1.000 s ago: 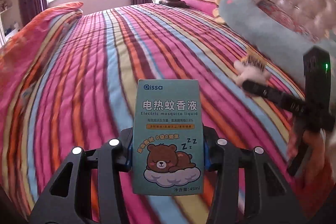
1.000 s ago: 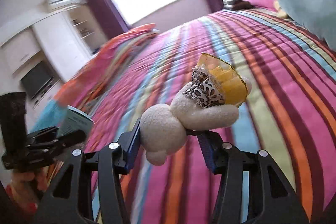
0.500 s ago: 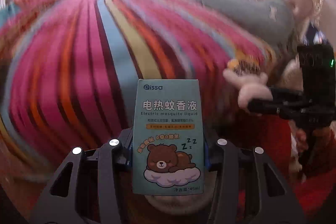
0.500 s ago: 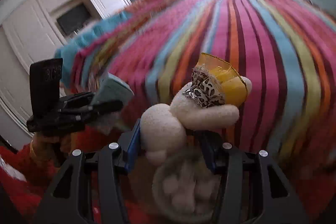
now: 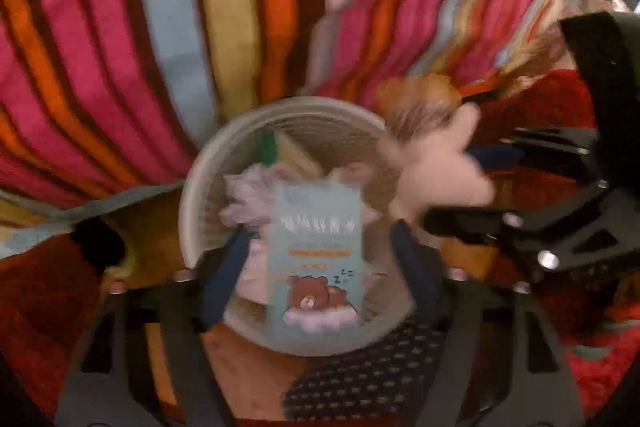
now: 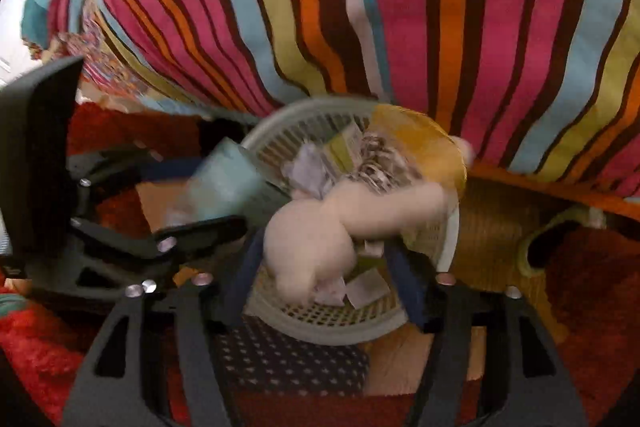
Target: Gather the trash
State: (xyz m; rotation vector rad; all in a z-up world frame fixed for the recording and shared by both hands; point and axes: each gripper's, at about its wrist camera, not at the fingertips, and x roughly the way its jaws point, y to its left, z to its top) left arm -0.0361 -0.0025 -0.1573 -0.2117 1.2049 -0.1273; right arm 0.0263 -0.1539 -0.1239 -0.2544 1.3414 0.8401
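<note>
Both views look down into a pale mesh waste basket (image 5: 192,187) (image 6: 320,323) on the floor beside the bed. My left gripper (image 5: 316,259) stands open over it; the teal mosquito-liquid box (image 5: 316,251) is between the spread fingers and looks loose, blurred by motion. It also shows in the right wrist view (image 6: 224,187). My right gripper (image 6: 328,267) has its fingers spread; the cream plush toy (image 6: 320,243) with a yellow and leopard-print top hangs between them over the basket. It also shows in the left wrist view (image 5: 436,171). Crumpled tissue and paper lie inside the basket.
The striped bedspread (image 5: 240,7) (image 6: 440,7) hangs down just behind the basket. A red rug (image 6: 592,287) and a dark dotted cloth (image 6: 288,359) lie around it. A wicker container (image 6: 492,239) stands to its right.
Both grippers swung from over the bed down to the basket. Both sets of fingers have spread, and the box and the plush toy are no longer pinched tight.
</note>
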